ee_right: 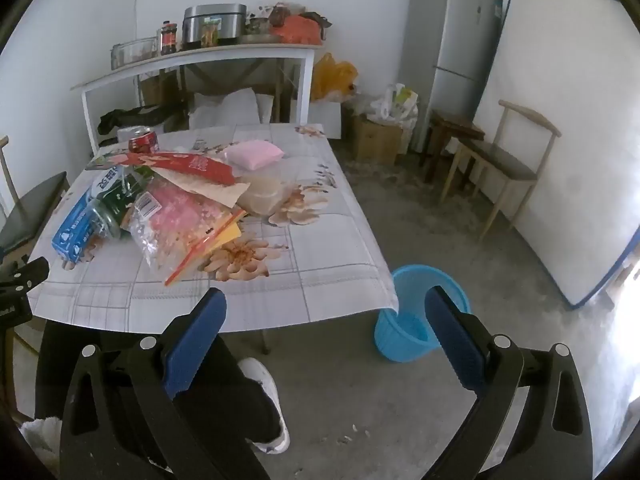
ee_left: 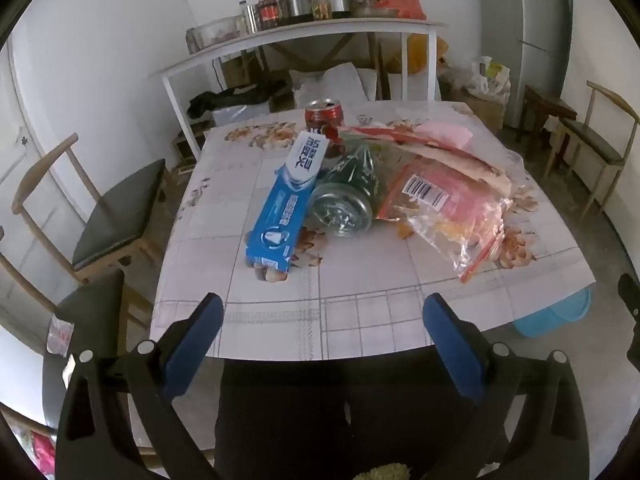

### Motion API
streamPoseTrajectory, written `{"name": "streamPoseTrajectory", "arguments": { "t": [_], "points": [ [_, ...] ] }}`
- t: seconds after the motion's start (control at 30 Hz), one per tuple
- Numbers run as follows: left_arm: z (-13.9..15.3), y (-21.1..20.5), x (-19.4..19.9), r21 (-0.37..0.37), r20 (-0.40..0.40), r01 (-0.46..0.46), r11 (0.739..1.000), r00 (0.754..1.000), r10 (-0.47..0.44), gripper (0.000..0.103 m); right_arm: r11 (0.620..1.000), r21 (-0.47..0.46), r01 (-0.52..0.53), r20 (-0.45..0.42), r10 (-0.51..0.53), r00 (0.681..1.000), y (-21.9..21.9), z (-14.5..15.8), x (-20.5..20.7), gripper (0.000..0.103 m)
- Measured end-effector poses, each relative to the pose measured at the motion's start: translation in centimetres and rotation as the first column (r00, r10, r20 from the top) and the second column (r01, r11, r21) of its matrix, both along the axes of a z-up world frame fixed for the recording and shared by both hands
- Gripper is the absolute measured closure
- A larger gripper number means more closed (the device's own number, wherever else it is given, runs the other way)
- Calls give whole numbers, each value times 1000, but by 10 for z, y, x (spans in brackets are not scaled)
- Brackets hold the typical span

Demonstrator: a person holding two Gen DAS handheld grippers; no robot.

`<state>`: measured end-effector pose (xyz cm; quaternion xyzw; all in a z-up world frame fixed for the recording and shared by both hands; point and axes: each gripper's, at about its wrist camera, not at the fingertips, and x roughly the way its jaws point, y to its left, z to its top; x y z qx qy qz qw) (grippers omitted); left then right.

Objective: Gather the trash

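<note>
Trash lies piled on a table [ee_left: 360, 312] with a flower-print cloth: a blue toothpaste box [ee_left: 286, 204], a green plastic bottle [ee_left: 348, 196] on its side, a clear zip bag [ee_left: 448, 208], a red can [ee_left: 325, 114] at the far edge, and a red wrapper [ee_right: 192, 166] over a pink pack [ee_right: 253, 154]. My left gripper [ee_left: 323, 312] hangs open above the near table edge, short of the pile. My right gripper [ee_right: 326, 308] is open too, over the table's right corner and a blue bin [ee_right: 416, 320] on the floor. Neither holds anything.
Wooden chairs stand left of the table [ee_left: 108, 216] and by the right wall [ee_right: 500, 164]. A white shelf [ee_right: 200, 56] with jars and a metal pot stands behind, a fridge [ee_right: 448, 48] and a leaning mattress [ee_right: 560, 120] to the right. A person's dark-trousered leg and white shoe [ee_right: 264, 392] are below.
</note>
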<state>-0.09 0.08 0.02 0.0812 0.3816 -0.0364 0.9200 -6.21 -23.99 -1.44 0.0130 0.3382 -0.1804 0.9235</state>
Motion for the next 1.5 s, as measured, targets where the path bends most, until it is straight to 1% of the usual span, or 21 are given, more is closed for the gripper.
{"name": "streamPoseTrajectory", "arguments": {
  "t": [0.1, 0.13, 0.33, 0.5, 1.0, 1.5],
  "points": [
    [1, 1, -4, -15, 3, -8, 1000, 1000, 8, 5, 1000, -1, 1, -6, -1, 1000, 0, 0, 0, 8],
    [-4, 7, -1, -16, -16, -6, 1000, 1000, 5, 5, 1000, -3, 1, -5, -1, 1000, 0, 0, 0, 8],
    [-4, 13, 4, -23, -41, -17, 1000, 999, 16, 5, 1000, -3, 2, -9, -2, 1000, 0, 0, 0, 8],
    [-3, 11, 5, -13, -37, -18, 1000, 999, 18, 5, 1000, -4, 0, -6, 0, 1000, 0, 0, 0, 8],
    [-2, 11, 8, -23, -40, -22, 999, 999, 22, 5, 1000, -3, 0, -7, 0, 1000, 0, 0, 0, 8],
    [-3, 11, 7, -21, -26, -29, 999, 999, 28, 5, 1000, -2, 1, -6, -1, 1000, 0, 0, 1, 8]
  ]
}}
